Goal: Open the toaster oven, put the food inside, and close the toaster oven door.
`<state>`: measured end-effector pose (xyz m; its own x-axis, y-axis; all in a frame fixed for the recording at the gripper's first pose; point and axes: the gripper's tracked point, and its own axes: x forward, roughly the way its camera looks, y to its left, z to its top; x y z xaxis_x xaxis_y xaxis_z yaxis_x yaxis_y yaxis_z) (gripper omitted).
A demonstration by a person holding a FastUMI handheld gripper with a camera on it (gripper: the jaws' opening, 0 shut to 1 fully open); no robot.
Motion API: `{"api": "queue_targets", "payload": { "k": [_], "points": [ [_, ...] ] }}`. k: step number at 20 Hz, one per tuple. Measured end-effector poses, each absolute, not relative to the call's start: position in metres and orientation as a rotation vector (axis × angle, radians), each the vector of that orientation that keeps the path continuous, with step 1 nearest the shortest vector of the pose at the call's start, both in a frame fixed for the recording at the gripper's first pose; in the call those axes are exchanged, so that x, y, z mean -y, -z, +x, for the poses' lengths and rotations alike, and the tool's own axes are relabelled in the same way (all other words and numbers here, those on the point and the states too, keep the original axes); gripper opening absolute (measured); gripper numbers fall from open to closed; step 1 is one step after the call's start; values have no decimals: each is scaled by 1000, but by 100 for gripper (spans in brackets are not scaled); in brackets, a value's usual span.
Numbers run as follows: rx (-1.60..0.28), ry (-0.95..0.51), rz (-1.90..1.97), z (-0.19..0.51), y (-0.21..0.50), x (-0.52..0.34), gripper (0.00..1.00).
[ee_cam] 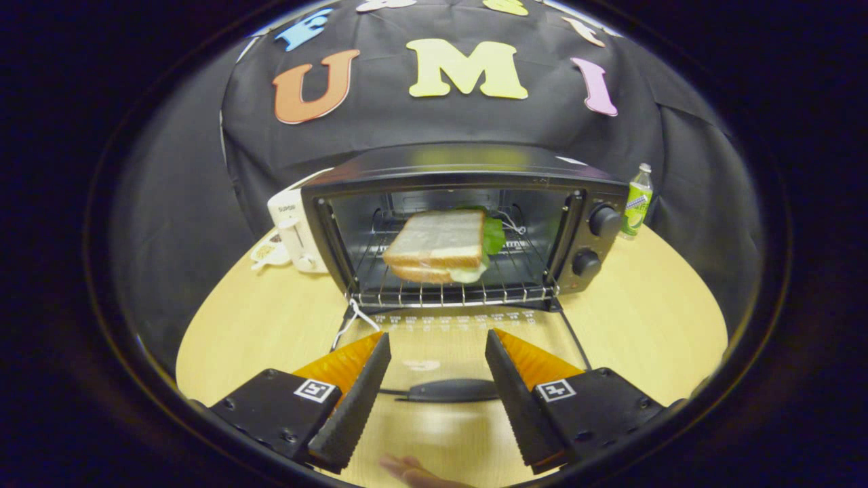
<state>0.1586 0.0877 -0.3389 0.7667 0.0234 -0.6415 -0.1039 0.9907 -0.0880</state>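
Two fingers (363, 386) of the tool (438, 342) stand wide apart with nothing between them but the oven's glass door (447, 352), which lies folded down flat over the surface (651, 305). The door's dark handle (447, 390) sits in the gap between the fingers, touched by neither.

Just beyond the fingertips the oven (468, 230) is open, its wire rack (454, 288) reaching to the front edge. On the rack lies the sandwich (437, 244) — two slices of bread with a pale filling at the near corner and a green leaf sticking out on the far right side. It rests inside the cavity, a little left of centre and turned at a slight angle.

Two round knobs (602, 220) are stacked on the oven's right-hand panel. A green bottle (637, 202) stands upright just beside the oven's right rear corner. On the other side a white appliance (291, 230) stands close against the oven's left wall, with a small dish (270, 252) in front of it — what it holds is too small to tell.

A fingertip of a hand (413, 471) shows below the tool, between the finger bases.
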Motion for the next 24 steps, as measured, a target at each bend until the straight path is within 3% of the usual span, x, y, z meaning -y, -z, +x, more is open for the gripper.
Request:
{"api": "queue_targets", "payload": {
  "k": [8,24],
  "points": [
    [-808,-49,-112,111,379,-76,92],
    [-897,-21,-73,118,415,-74,93]
  ]
}}
